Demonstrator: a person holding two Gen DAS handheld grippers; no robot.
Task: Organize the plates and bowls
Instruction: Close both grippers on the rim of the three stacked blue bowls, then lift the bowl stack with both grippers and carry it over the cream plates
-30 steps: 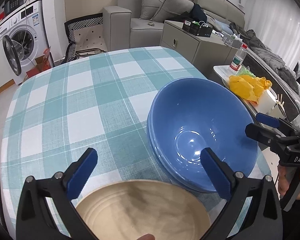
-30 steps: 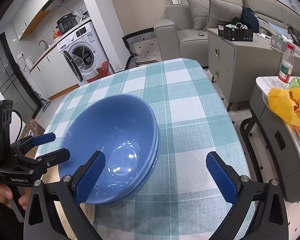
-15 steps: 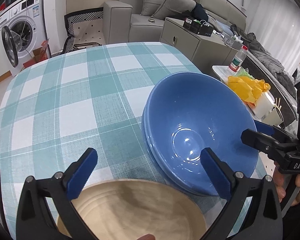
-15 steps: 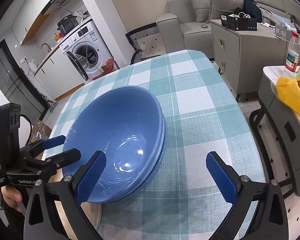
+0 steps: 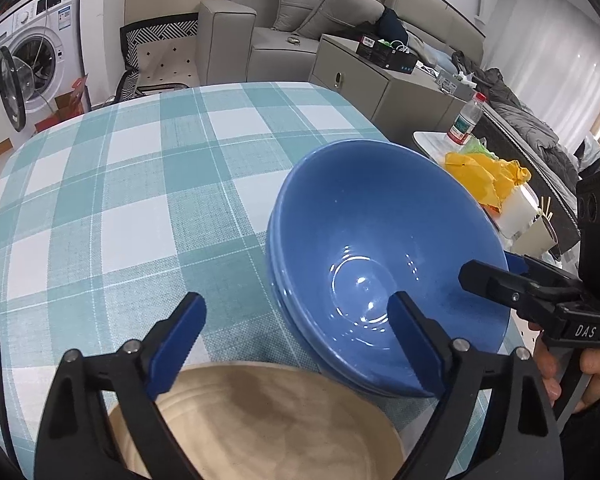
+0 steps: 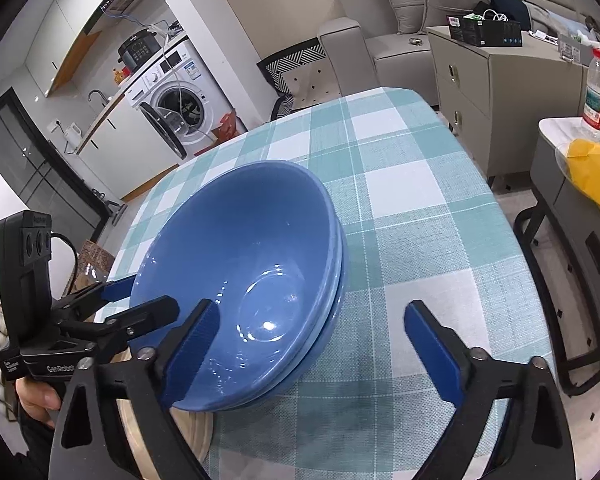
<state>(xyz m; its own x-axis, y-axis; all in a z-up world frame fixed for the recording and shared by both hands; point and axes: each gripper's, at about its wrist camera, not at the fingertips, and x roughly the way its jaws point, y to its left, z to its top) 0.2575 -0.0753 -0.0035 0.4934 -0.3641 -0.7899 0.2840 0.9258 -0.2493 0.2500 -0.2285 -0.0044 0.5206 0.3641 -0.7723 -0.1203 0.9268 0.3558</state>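
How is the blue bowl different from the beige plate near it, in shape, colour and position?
Colour: the blue bowl is glossy blue; the beige plate is matte tan.
Shape: the bowl is deep with steep walls; the plate is shallow, with faint rings.
Stacking: the bowl sits nested in a second blue one; the plate shows no clear stack.
Position: the bowl's rim overhangs the plate's edge.
Both are round and rest on the checked tablecloth.

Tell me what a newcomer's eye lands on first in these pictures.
The stacked blue bowls dominate, sitting on the teal checked tablecloth near its right edge. A tan plate lies just in front, under the open left gripper. The right gripper is open too, one finger over the bowls' rim.
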